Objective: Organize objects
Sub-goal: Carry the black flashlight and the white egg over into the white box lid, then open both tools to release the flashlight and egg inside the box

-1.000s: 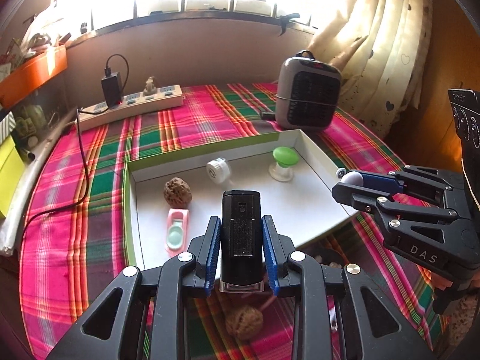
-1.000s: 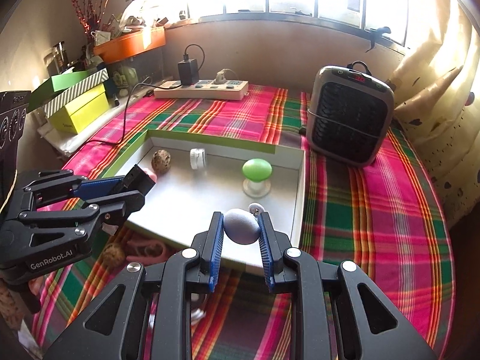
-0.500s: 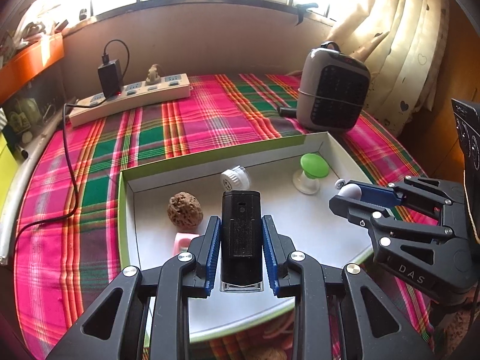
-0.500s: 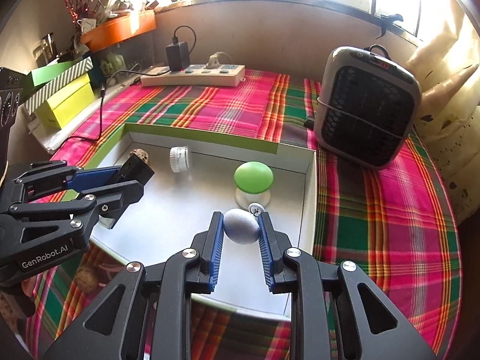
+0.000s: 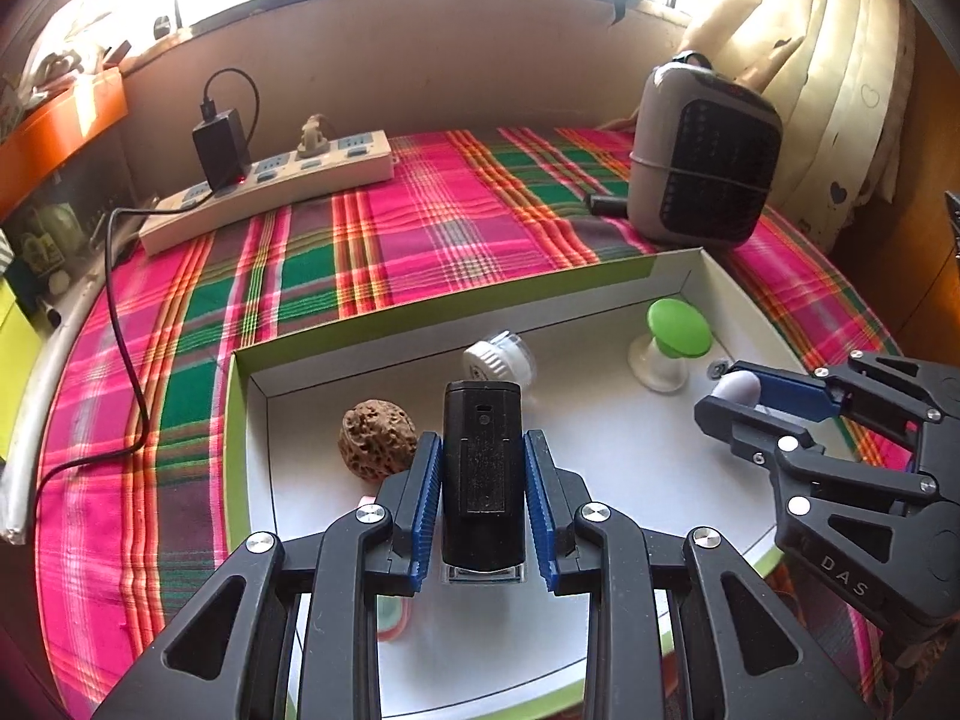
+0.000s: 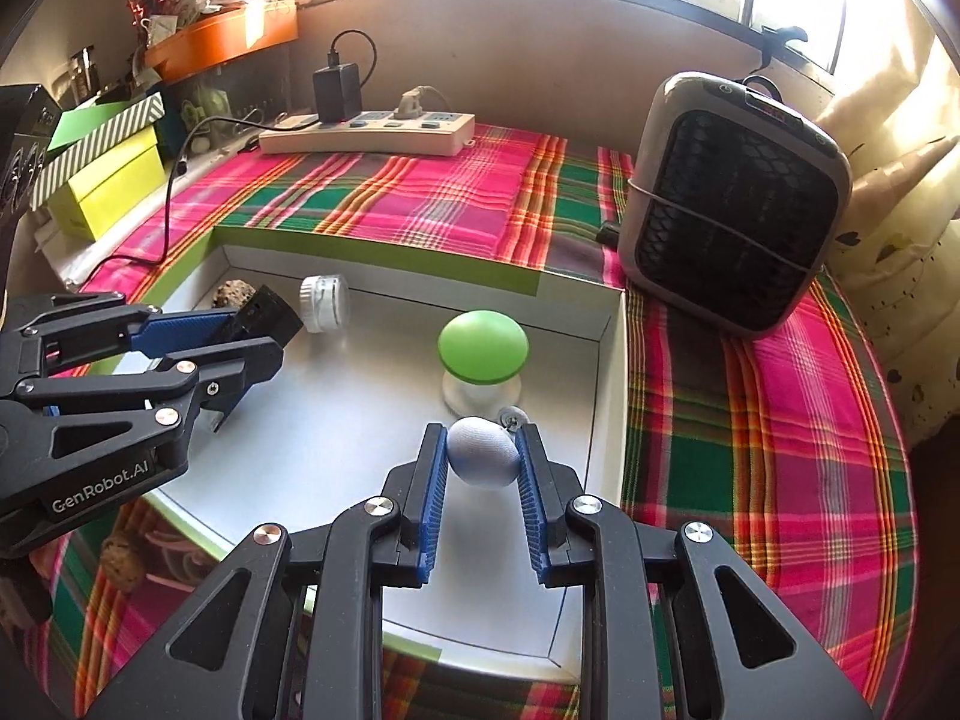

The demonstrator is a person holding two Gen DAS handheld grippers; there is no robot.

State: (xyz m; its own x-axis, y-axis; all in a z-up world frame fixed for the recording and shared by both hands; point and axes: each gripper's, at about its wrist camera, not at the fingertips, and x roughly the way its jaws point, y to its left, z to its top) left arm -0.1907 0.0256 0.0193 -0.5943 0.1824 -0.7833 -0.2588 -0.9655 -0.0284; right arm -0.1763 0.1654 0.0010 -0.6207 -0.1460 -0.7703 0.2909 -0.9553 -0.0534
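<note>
My left gripper (image 5: 483,456) is shut on a black rectangular block (image 5: 482,474), held upright over the white tray (image 5: 600,444) with green outer walls. My right gripper (image 6: 482,450) is shut on a pale grey egg-shaped object (image 6: 483,452), above the tray's right side. In the tray lie a brown walnut (image 5: 377,440), a small white capped jar (image 5: 499,356), a green-topped mushroom piece (image 5: 677,336) and a small metal bit (image 6: 512,416). A pink item (image 5: 390,618) shows partly under my left fingers. The left gripper (image 6: 264,324) appears in the right wrist view, the right gripper (image 5: 729,399) in the left.
The plaid cloth (image 5: 420,228) covers the table. A grey heater (image 6: 735,204) stands right of the tray. A power strip (image 5: 270,180) with a black charger lies at the back. Green boxes (image 6: 102,162) sit at far left. Another walnut (image 6: 123,561) lies on the cloth before the tray.
Both grippers have moved forward and lower over the tray, each keeping its object. The walnut on the cloth has dropped out of the left wrist view.
</note>
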